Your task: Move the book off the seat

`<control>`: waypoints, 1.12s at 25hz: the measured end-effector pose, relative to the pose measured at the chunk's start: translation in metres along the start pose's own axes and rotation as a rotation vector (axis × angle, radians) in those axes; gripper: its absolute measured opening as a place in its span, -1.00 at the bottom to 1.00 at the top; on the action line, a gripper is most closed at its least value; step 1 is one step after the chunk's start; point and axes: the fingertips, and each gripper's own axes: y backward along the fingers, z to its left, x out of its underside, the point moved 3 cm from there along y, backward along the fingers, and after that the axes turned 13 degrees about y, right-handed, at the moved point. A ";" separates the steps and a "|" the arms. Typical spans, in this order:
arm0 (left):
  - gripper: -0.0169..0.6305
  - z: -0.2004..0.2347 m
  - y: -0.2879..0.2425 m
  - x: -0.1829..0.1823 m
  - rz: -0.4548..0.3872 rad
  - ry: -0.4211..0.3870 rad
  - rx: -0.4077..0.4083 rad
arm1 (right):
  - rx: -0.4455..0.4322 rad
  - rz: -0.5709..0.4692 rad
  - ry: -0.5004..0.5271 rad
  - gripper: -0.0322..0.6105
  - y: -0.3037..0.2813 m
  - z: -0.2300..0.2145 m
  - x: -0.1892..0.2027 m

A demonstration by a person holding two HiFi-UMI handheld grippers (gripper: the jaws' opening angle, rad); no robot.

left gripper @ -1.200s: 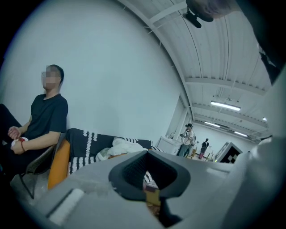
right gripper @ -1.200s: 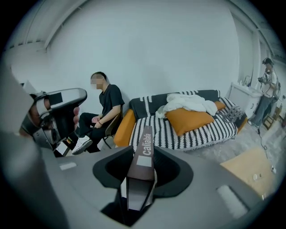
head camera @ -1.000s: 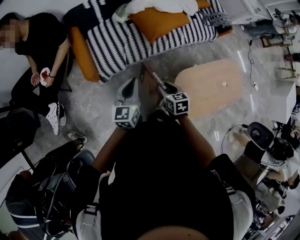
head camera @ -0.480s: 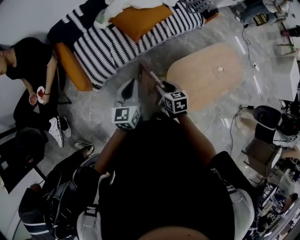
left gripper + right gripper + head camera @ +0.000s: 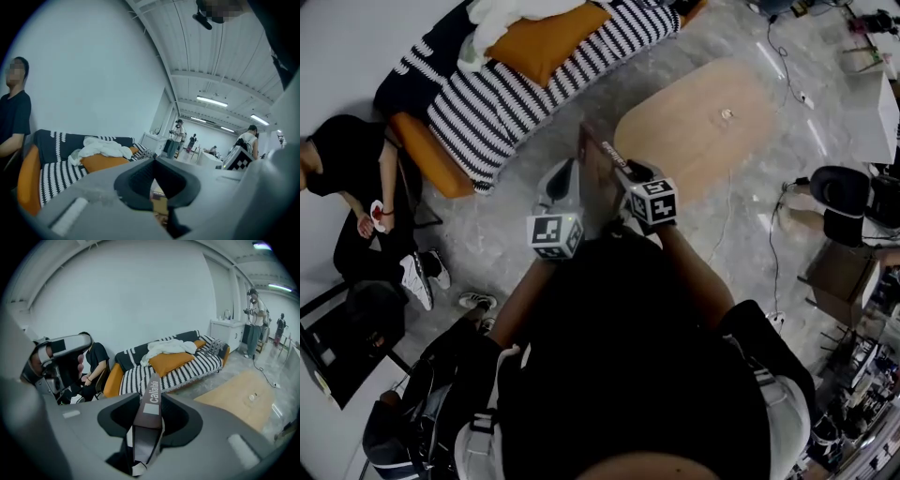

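Head view: sofa (image 5: 516, 94) and counter (image 5: 694, 122) now further up-left in frame than before; both claws same spot mid-frame. Seated person (image 5: 356, 187) left of sofa, counter right of sofa. Book (image 5: 598, 169) off sofa, in air before it: upright, dark brown, white lettering on spine, clamped in right claw (image 5: 628, 173). Left claw (image 5: 565, 178) narrow, brownish edge in slit, grip unclear.

The sofa (image 5: 525, 94) bore an orange cushion (image 5: 546, 42) (white cloth (image 5: 511, 11) on top); the desk (image 5: 694, 131) held one small object (image 5: 727, 114).
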 end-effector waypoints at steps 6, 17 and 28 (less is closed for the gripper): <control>-0.93 -0.036 -0.017 0.010 0.032 -0.020 0.028 | 0.027 -0.012 -0.051 -0.42 0.026 -0.026 0.021; -0.93 -0.128 -0.066 0.039 0.097 -0.077 0.093 | 0.098 -0.043 -0.154 -0.42 0.089 -0.109 0.063; -0.93 -0.187 -0.106 0.070 0.134 -0.108 0.108 | 0.124 -0.079 -0.209 -0.42 0.116 -0.175 0.092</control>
